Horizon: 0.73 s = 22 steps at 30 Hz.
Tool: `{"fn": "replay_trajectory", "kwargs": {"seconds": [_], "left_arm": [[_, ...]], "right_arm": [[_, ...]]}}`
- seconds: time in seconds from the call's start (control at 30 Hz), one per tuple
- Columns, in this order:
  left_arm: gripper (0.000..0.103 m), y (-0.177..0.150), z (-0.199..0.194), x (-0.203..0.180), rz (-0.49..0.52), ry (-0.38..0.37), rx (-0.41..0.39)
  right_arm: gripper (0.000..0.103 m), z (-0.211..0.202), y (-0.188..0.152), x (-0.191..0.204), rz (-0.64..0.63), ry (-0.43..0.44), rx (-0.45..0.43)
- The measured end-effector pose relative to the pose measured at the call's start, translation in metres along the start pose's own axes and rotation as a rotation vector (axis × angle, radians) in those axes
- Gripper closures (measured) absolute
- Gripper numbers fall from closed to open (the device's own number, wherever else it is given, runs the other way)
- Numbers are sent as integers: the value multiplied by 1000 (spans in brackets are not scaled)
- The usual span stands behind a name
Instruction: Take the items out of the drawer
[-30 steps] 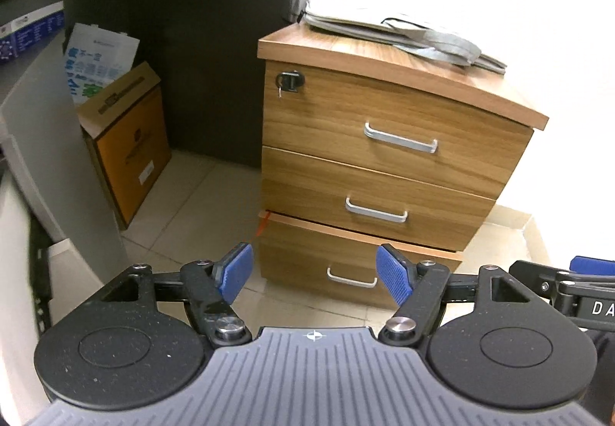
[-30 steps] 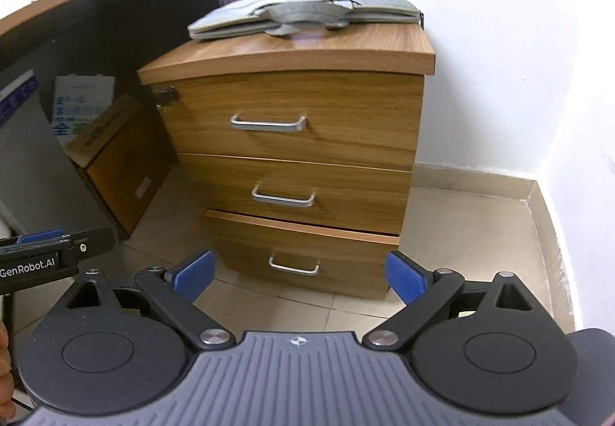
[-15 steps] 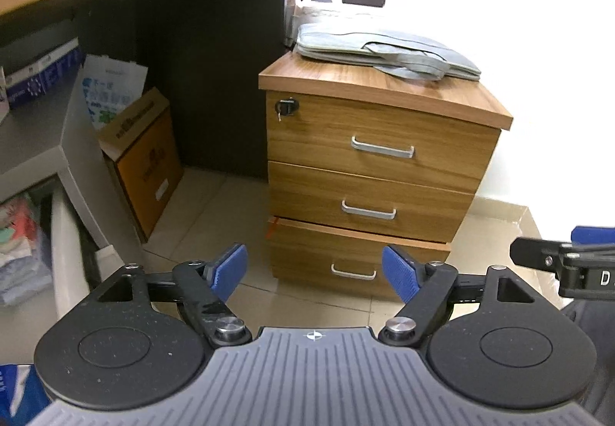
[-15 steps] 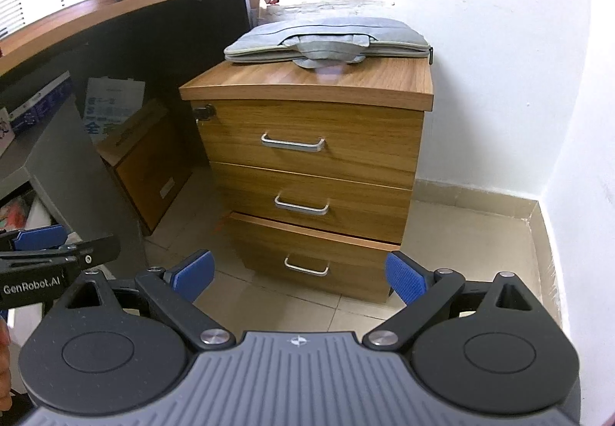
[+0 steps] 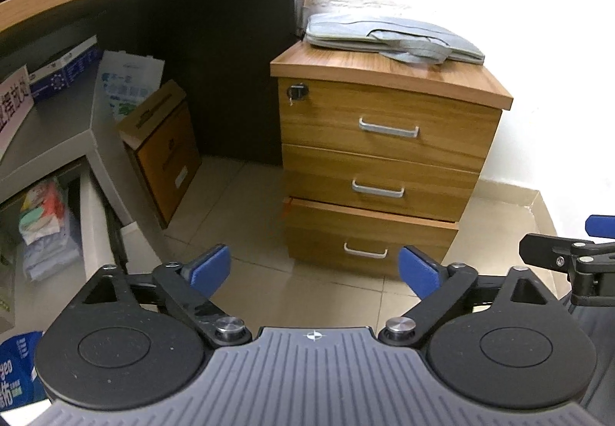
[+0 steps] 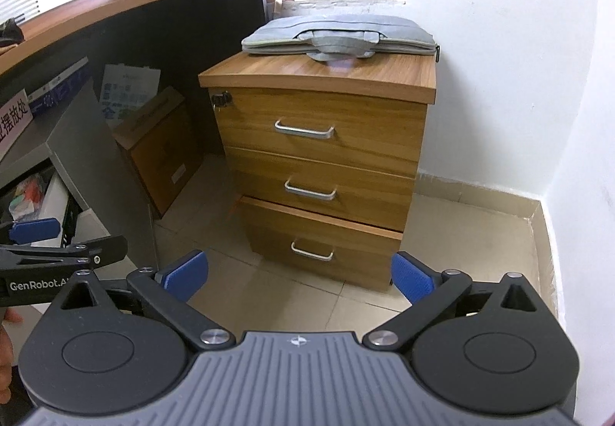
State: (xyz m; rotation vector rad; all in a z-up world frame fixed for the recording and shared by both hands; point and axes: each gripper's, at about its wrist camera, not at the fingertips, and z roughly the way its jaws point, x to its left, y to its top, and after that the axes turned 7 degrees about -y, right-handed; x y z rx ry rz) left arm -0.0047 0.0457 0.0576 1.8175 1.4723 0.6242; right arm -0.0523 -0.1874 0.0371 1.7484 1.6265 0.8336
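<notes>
A wooden three-drawer cabinet (image 5: 388,153) (image 6: 326,157) stands in the corner, each drawer with a silver handle. The bottom drawer (image 5: 369,233) (image 6: 319,237) sticks out slightly; the top drawer (image 6: 319,122) and middle drawer (image 6: 319,187) sit flush. What lies inside them is hidden. My left gripper (image 5: 314,269) is open with nothing between its blue pads, well back from the cabinet. My right gripper (image 6: 300,272) is open too, also at a distance. Each gripper shows at the edge of the other's view, the right gripper (image 5: 569,257) and the left gripper (image 6: 57,253).
A grey laptop bag (image 6: 338,35) lies on the cabinet top. A brown cardboard box (image 5: 161,153) leans by the dark desk panel (image 5: 215,41) to the left. A grey shelf unit (image 5: 57,164) with papers stands at far left. White walls (image 6: 499,80) close the right side; tiled floor (image 5: 238,203) lies between.
Both grippers have pulled back and tilted up, so the cabinet looks smaller and more of the desk and window shows. Both stayed open.
</notes>
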Motion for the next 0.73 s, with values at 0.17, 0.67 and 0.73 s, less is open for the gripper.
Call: {"fn": "replay_trajectory", "kwargs": {"seconds": [0.17, 0.67, 0.73], "left_arm": [[4, -4, -1, -2, -19, 4, 14], [4, -7, 3, -6, -29, 22, 30], [4, -7, 4, -6, -28, 25, 33]], "right_arm": [[1, 3, -5, -4, 9, 9, 13], [1, 14, -8, -9, 19, 6, 29], [1, 16, -7, -10, 19, 3, 29]]}}
